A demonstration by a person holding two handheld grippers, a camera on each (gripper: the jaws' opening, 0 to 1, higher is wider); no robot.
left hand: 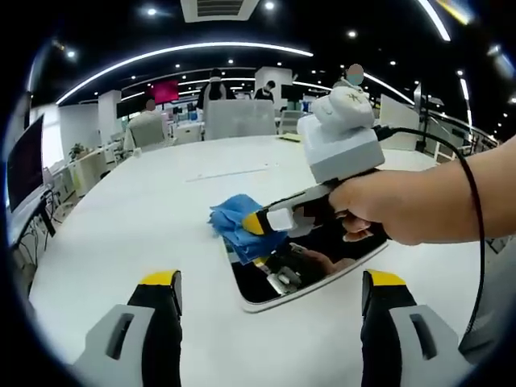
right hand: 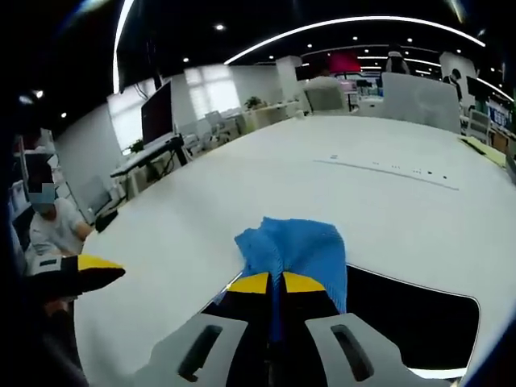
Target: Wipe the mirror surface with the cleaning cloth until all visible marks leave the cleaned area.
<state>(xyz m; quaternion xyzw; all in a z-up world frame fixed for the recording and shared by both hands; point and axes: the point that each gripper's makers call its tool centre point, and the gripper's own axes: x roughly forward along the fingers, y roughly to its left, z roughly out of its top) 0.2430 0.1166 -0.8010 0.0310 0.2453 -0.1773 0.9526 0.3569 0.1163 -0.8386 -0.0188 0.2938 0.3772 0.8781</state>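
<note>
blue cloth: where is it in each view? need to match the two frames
Left gripper view: the blue cloth sits just left of centre, pinched in the right tool at the far left corner of the mirror.
Right gripper view: the cloth is low centre, bunched just beyond the tool's yellow tips, lapping onto the mirror.
Shared landmark: the mirror's dark surface on the white table.

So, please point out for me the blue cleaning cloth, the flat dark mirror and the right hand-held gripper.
Blue cleaning cloth (right hand: pixel 294 246): right gripper view, middle of the bunched fabric.
Flat dark mirror (left hand: pixel 274 292): left gripper view, reflective surface near its front edge.
Right hand-held gripper (left hand: pixel 260 223): left gripper view, yellow tips shut on the cloth.
</note>
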